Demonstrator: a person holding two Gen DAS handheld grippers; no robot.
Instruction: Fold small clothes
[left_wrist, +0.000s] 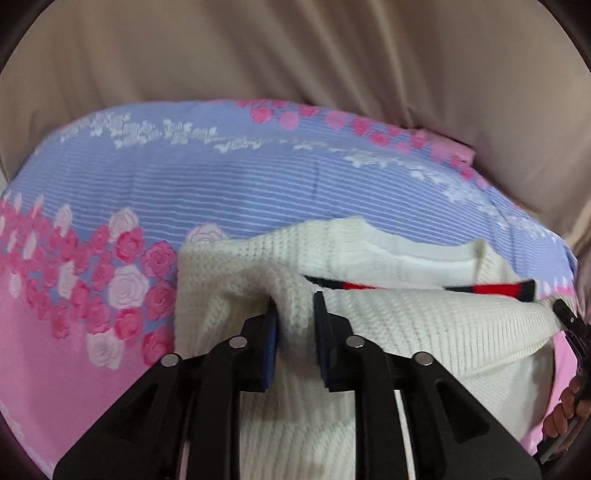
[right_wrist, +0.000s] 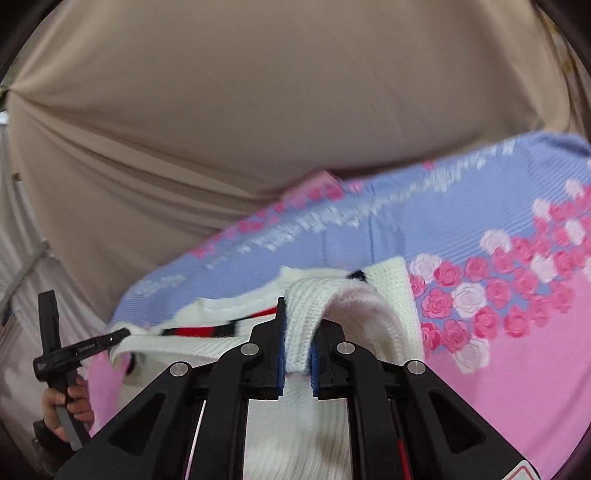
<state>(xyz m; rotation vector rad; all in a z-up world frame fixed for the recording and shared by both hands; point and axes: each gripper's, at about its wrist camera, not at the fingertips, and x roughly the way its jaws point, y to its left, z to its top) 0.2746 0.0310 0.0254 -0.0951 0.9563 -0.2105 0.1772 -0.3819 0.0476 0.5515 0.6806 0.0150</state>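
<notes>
A small white knitted sweater (left_wrist: 424, 317) with a red and dark stripe (left_wrist: 495, 288) lies across a flowered sheet. My left gripper (left_wrist: 295, 306) is shut on a fold of the sweater's knit at its left side. My right gripper (right_wrist: 298, 332) is shut on a fold of the same white sweater (right_wrist: 388, 280) at its right side. Each wrist view shows the other gripper at the far edge, the right one (left_wrist: 570, 325) and the left one (right_wrist: 107, 341), both at the sweater. The lifted knit hides the part of the sweater under each gripper.
The sheet (left_wrist: 207, 192) is lilac with pink and white roses and a pink border (right_wrist: 517, 387). A beige curtain (right_wrist: 258, 110) hangs behind the surface. The person's hands (right_wrist: 62, 406) hold the gripper handles at the sides.
</notes>
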